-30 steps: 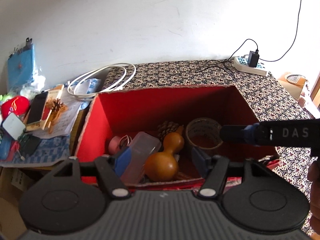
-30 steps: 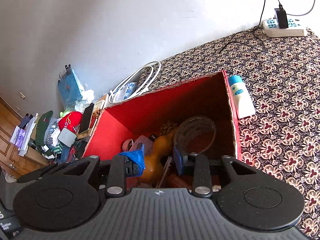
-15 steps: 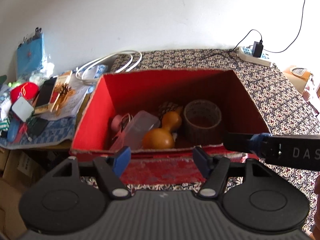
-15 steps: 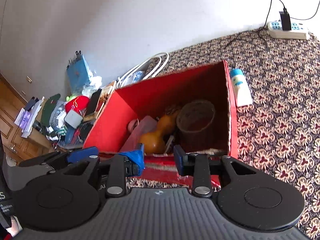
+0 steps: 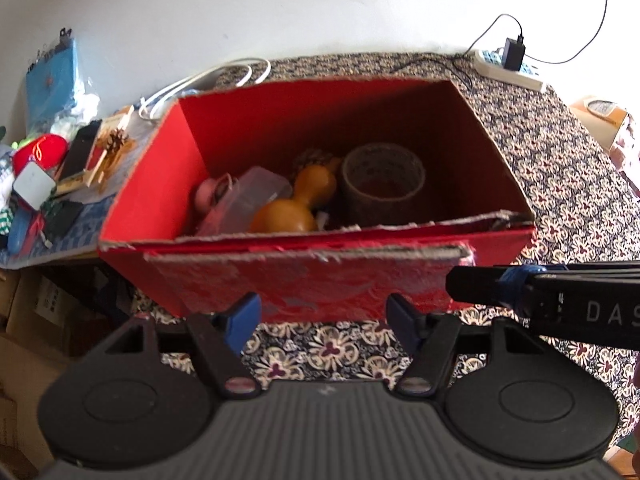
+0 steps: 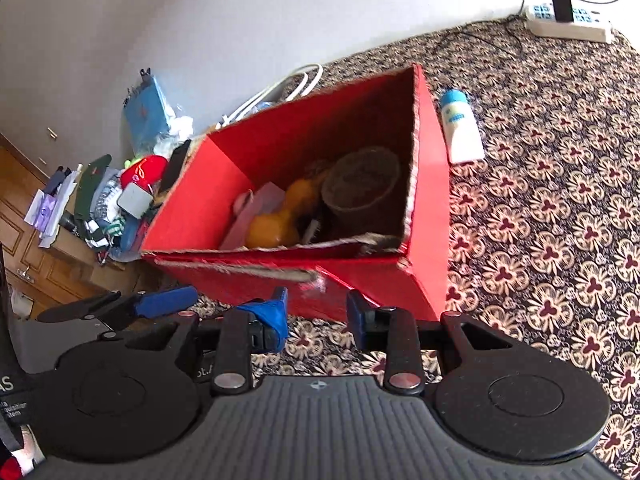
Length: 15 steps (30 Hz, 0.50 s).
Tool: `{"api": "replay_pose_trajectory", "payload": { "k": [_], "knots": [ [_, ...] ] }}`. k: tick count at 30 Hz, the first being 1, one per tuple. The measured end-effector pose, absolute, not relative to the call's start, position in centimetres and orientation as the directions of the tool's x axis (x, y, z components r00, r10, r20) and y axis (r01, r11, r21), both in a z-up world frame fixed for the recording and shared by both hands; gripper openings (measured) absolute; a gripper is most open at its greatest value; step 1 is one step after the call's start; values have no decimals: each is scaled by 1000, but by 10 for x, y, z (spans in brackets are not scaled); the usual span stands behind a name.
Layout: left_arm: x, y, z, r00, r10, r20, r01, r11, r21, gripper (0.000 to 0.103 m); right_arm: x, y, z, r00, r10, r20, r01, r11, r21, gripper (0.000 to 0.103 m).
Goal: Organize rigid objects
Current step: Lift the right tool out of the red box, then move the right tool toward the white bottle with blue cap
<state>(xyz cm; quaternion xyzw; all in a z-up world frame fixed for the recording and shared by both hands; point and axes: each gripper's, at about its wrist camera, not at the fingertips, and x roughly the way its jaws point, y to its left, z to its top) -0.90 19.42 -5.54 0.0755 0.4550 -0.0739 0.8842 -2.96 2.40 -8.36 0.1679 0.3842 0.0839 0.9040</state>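
A red box fills the middle of both views, standing open-topped on the patterned surface. It serves as the collecting bin: inside, low against its near wall, lie an orange gourd, a clear plastic case, a pink item and a roll of brown tape, packed side by side so they stay put. One thing judged still to sort is the white tube with a blue cap, lying flat just beside the box's right wall in the upper right of the right wrist view.

Both tools hang in front of the box's near wall, outside it. The left gripper has its fingers spread wide with nothing between them. The right gripper has a narrower gap, also with nothing in it, which suits reaching for the slim tube. The loose clutter at the left edge lies off the patterned surface, apart from the box.
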Motion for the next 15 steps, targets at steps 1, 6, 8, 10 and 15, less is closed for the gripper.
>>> {"api": "replay_pose_trajectory", "payload": {
  "k": [1, 6, 8, 10, 15],
  "knots": [
    [-9, 192, -57, 570, -62, -819, 201, 977, 66, 69, -30, 22, -85, 688, 280, -670, -19, 929, 369, 15],
    [-10, 178, -65, 552, -59, -832, 214, 974, 73, 69, -31, 11, -92, 674, 269, -688, 6, 929, 369, 15],
    [-9, 172, -68, 544, -59, -837, 220, 973, 75, 69, -31, 7, -95, 668, 266, -695, 20, 927, 374, 15],
    [-8, 167, -71, 536, -59, -842, 231, 970, 79, 69, -31, 2, -97, 664, 261, -701, 32, 926, 375, 15],
    [-7, 152, -80, 519, -66, -852, 265, 960, 87, 69, -33, -9, -102, 658, 236, -715, 62, 929, 364, 15]
  ]
}}
